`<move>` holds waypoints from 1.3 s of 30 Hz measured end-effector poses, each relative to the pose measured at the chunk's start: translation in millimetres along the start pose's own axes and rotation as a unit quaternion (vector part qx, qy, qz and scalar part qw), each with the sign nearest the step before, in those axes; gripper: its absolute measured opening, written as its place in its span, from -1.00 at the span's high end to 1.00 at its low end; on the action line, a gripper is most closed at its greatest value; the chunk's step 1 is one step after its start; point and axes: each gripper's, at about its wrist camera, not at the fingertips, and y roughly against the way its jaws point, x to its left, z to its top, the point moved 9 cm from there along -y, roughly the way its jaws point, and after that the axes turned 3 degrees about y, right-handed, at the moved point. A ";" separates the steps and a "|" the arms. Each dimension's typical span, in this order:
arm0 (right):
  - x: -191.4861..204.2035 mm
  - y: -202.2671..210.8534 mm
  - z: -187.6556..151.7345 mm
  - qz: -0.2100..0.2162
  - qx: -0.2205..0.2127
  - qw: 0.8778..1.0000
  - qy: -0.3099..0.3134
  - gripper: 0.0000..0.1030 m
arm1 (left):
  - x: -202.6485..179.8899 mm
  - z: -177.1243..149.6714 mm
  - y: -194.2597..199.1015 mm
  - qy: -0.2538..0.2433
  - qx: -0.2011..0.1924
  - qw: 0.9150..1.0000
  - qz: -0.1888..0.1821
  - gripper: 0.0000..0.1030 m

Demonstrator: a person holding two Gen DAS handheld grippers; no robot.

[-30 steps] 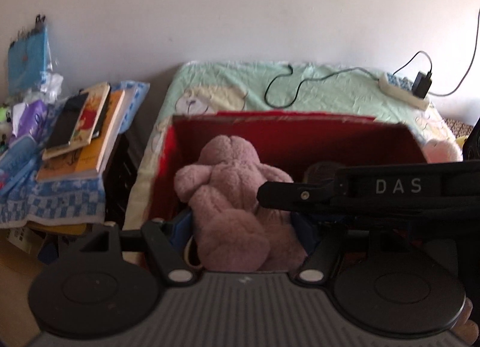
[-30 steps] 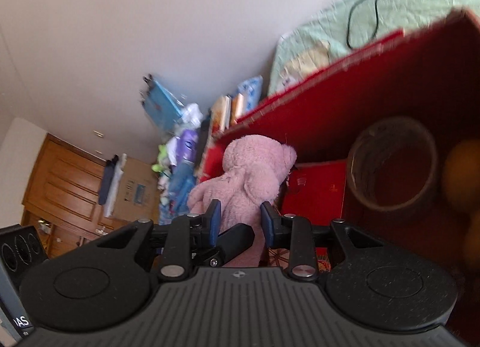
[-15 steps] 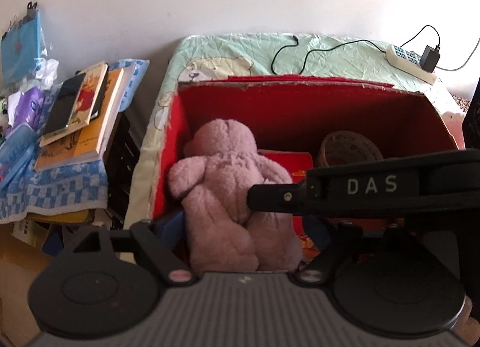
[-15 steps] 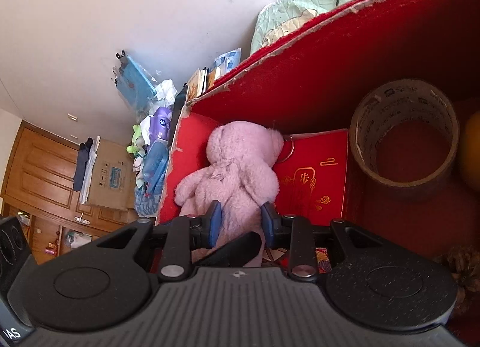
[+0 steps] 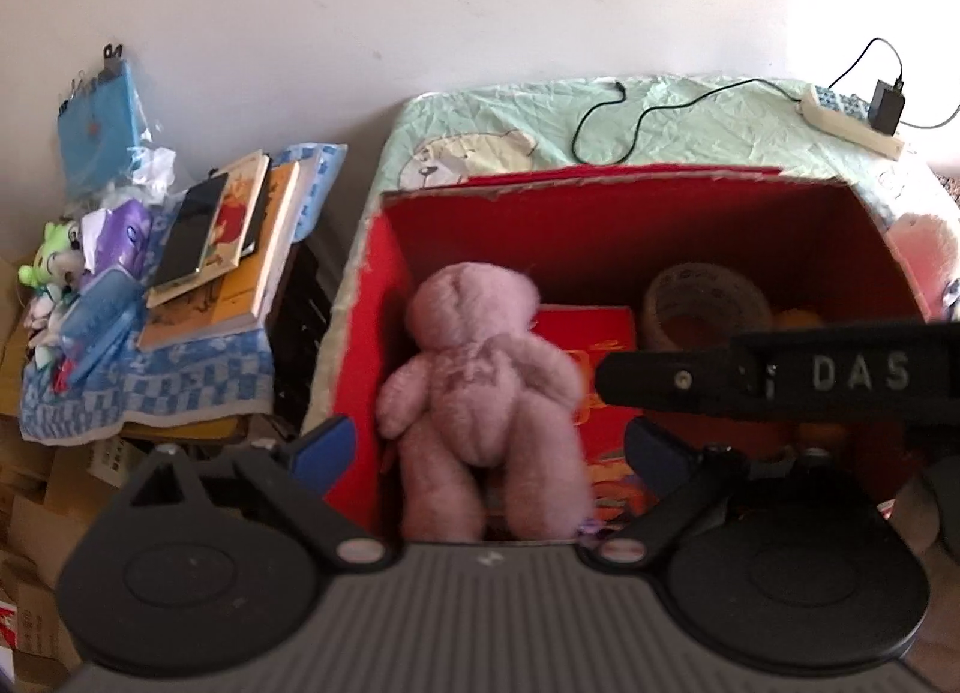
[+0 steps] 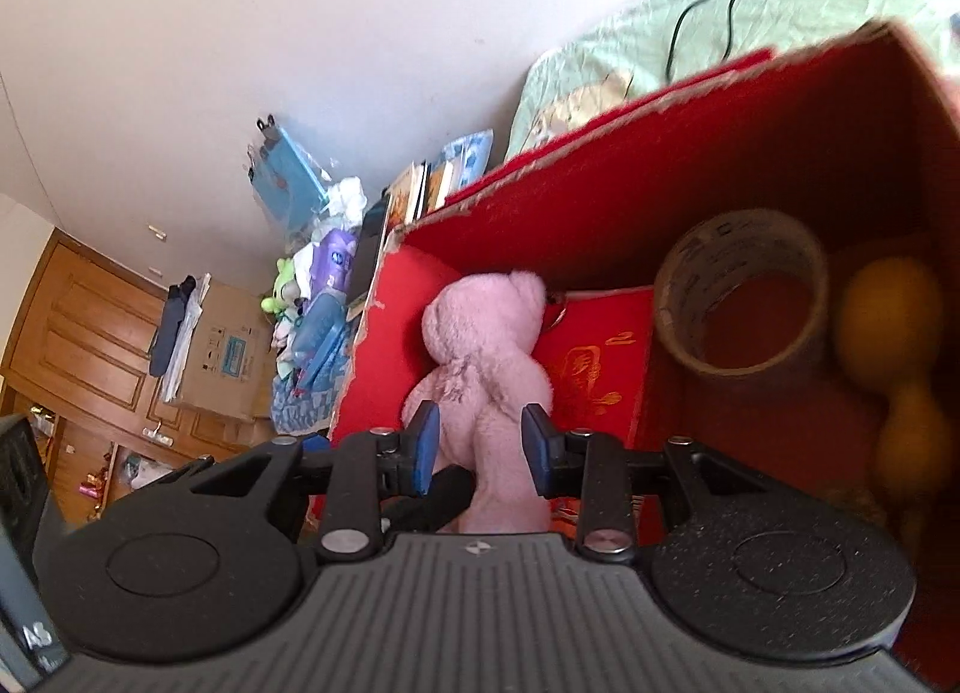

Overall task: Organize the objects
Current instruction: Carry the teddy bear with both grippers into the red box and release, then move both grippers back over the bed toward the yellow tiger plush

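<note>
A pink teddy bear [image 5: 480,393] lies face down at the left end of an open red box [image 5: 600,237], head toward the far wall. My left gripper [image 5: 489,444] hangs above its legs, open wide, and both blue pads stand clear of the fur. The right gripper [image 6: 482,447] is open by a narrow gap, and one leg of the teddy bear [image 6: 486,357] shows through that gap. In the left wrist view its black side bar marked DAS [image 5: 780,381] crosses the box beside the bear's arm. A tape roll [image 6: 744,297], a red packet [image 6: 594,357] and yellow round things [image 6: 888,321] share the red box [image 6: 660,165].
The box sits on a bed with a pale green sheet [image 5: 690,135], which carries a black cable [image 5: 606,117] and a power strip [image 5: 852,120]. Left of the bed, a stack of books [image 5: 222,249] and toys crowd a low stand. A wooden wardrobe [image 6: 78,345] stands further off.
The left gripper has opened wider and let go of the bear, which now lies lower in the box. Both grippers have pulled up and back from it.
</note>
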 end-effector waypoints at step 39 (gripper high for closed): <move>-160.3 218.5 -0.4 -0.138 -0.088 0.986 0.016 0.33 | -280.3 -20.4 43.9 -0.065 0.019 0.997 -0.046 -0.88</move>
